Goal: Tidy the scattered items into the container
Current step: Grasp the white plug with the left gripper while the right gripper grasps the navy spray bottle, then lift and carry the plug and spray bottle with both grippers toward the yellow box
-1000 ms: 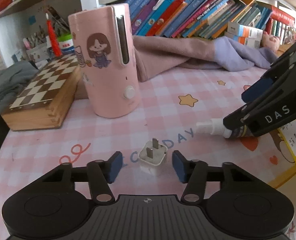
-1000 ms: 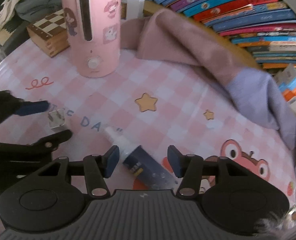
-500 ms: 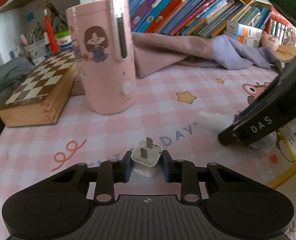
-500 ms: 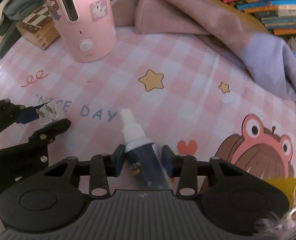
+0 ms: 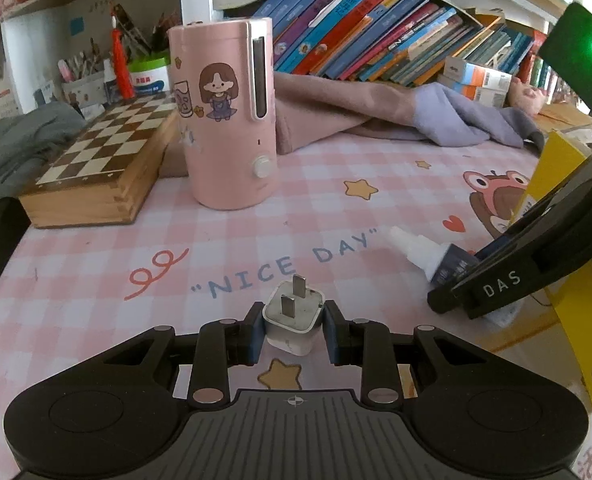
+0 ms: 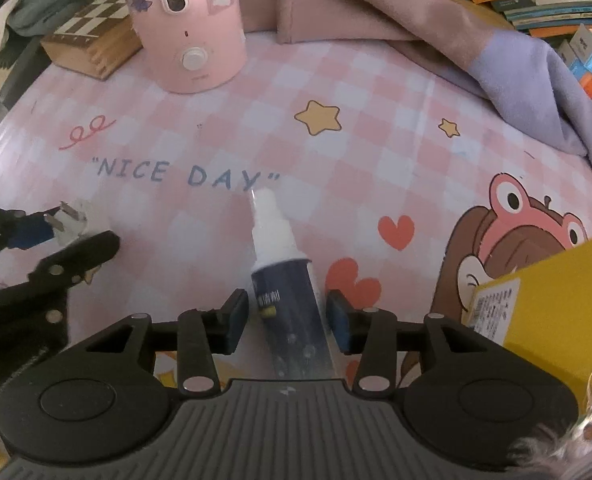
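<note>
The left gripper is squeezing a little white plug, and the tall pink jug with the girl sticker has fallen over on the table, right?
Not quite. The left gripper does squeeze the little white plug, but the tall pink jug with the girl sticker stands upright, as the left wrist view shows.

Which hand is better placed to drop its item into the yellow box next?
Right, probably. The right gripper straddles the bottle right beside the yellow box, its jaws just opening. The left gripper, shut on the plug, is farther away.
</note>
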A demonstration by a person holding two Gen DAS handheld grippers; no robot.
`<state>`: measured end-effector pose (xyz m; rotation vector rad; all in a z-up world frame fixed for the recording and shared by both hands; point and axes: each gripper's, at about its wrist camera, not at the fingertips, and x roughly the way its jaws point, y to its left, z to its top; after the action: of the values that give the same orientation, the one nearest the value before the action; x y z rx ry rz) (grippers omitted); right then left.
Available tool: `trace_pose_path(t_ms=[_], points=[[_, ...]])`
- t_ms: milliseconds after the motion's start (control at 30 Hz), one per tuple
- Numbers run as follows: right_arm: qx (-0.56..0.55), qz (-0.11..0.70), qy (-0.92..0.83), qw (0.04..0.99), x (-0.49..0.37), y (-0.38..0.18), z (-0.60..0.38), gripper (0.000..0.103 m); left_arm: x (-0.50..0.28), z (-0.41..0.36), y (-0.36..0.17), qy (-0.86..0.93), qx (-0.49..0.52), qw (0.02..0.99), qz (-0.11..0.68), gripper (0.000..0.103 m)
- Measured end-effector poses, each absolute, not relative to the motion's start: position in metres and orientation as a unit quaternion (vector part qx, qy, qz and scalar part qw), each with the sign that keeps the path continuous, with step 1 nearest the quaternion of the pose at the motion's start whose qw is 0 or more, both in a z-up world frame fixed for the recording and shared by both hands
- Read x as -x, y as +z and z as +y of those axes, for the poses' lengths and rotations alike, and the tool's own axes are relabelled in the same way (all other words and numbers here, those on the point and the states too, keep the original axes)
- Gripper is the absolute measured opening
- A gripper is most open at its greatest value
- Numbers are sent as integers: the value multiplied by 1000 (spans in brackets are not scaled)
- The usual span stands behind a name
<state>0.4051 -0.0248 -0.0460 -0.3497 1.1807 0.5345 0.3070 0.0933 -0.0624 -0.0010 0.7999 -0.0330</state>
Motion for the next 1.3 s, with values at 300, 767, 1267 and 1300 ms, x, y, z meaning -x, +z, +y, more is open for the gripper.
trace_pose_path(t_ms=[300, 767, 1267, 1300], points=[[150, 528, 235, 802, -393, -40, -29, 30, -291, 97, -60, -12, 2, 920, 391, 28], [96, 472, 253, 839, -336, 4, -49, 30, -240, 92, -25, -37, -11, 929, 367, 28], [62, 418, 268, 866, -248, 40, -73, 30, -176, 84, 16, -59, -20, 942, 329, 28], [60, 416, 267, 867, -243, 40, -73, 30, -172, 84, 18, -60, -20, 942, 329, 28]])
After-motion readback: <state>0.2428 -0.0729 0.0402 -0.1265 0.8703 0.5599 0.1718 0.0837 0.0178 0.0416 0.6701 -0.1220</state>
